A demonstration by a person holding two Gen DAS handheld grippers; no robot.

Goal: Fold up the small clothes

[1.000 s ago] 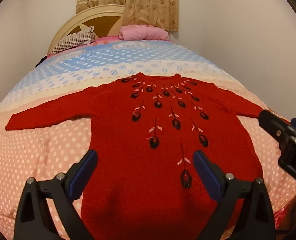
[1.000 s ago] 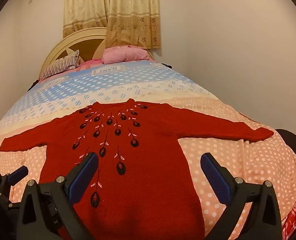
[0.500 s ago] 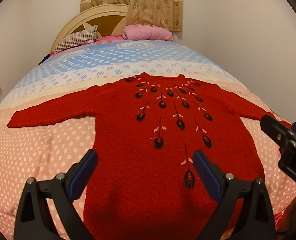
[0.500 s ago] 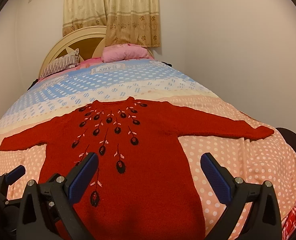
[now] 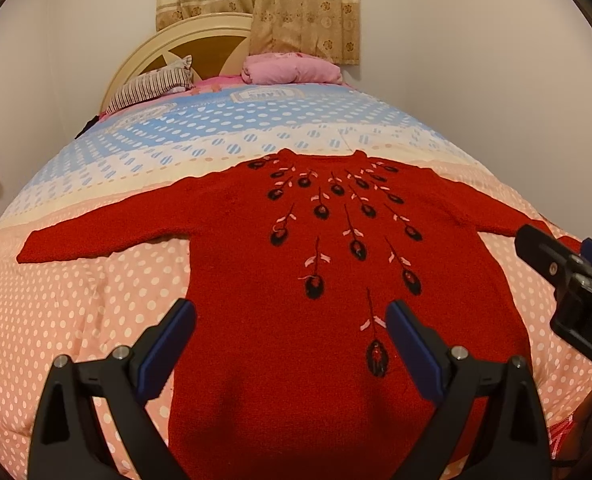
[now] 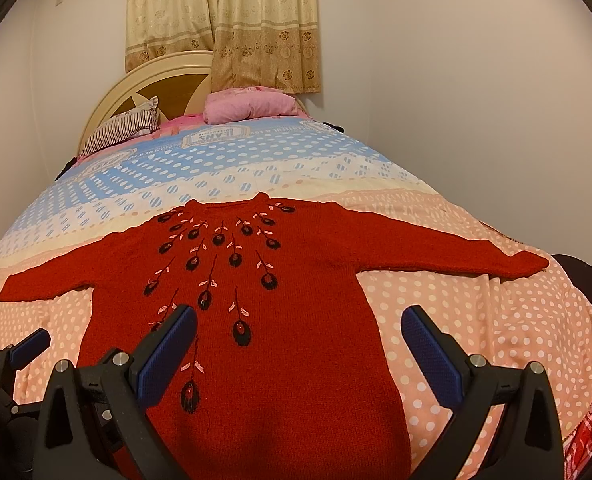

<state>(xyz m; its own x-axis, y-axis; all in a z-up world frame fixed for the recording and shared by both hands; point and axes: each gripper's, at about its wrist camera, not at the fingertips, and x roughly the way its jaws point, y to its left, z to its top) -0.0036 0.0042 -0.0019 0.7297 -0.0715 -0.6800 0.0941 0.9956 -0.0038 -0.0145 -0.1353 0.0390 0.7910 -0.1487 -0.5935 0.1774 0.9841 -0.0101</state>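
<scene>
Blue pads on black fingers [image 5: 176, 338], and they're spread wide: the left gripper [image 5: 292, 340] hangs over the lower body of the sweater [image 5: 296, 248] with nothing between its fingers. Over on the other side it's the same: the right gripper [image 6: 299, 340] is parted wide too, its left pad above the red knit and its right pad above the dotted quilt [image 6: 475, 312] just past the sweater's side edge. Neither is gripping cloth. Both point up the bed toward the headboard [image 6: 144, 92], tilted down at the hem end. In the left view the right gripper shows at the right edge, beside the sweater's right flank.

The sweater lies flat, front up, its black-and-pink embroidery fanning out below the neckline, and both sleeves stretched straight out sideways. The left cuff [image 5: 32, 246] rests on pink quilt with open bedding beyond it; the right cuff [image 6: 529, 262] sits near the bed's right edge, where the quilt drops away. Past the neckline there's a long run of bare blue-dotted quilt up to a striped pillow [image 6: 124, 128] and a pink bundle [image 6: 248, 106] at the head. Curtains [image 6: 224, 24] hang behind.
</scene>
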